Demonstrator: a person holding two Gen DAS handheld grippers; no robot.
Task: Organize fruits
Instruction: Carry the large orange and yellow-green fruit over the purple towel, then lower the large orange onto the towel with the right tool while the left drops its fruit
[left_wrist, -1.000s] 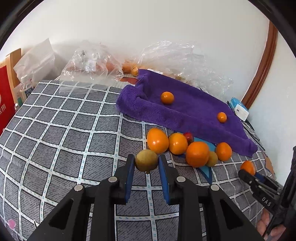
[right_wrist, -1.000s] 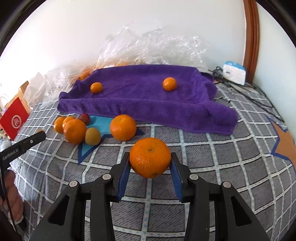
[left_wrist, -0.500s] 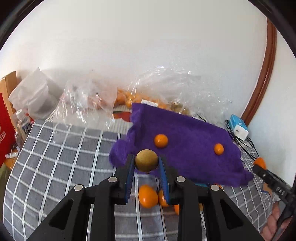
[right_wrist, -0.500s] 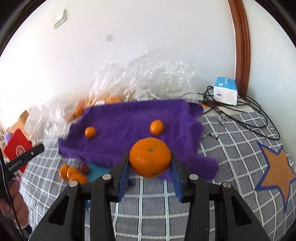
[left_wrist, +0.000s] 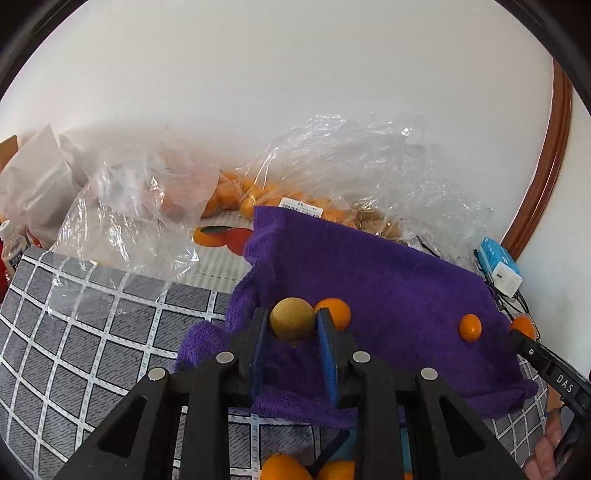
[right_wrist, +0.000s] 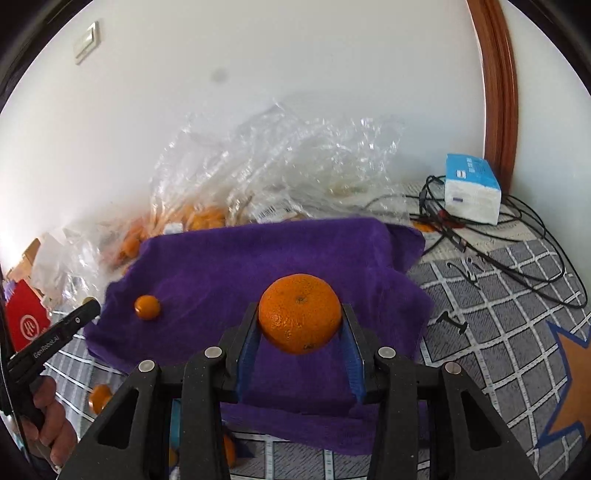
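Purple towel (left_wrist: 388, 291) on grey checked cover (left_wrist: 92, 332) | left claw (left_wrist: 292, 321) clamps yellow-brown round fruit (left_wrist: 291, 318) between its pads, over towel's near left part, small orange (left_wrist: 334, 312) just behind | right claw (right_wrist: 300, 323) grips large orange (right_wrist: 299, 312) above towel | small orange on towel at left (right_wrist: 147, 307)

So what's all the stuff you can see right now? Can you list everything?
Brown-green fruit: one, in the left gripper.
Big orange: one, in the right gripper.
Small oranges: two, on the towel.
Towel: one, purple, on the checked cover.
Checked cover: one, grey and white.
Plastic bags: several, clear, by the wall, some holding oranges.
Box: one, blue and white, far right.
Cables: black, beside the box.
Left gripper: black, blue pads.
Right gripper: the same.
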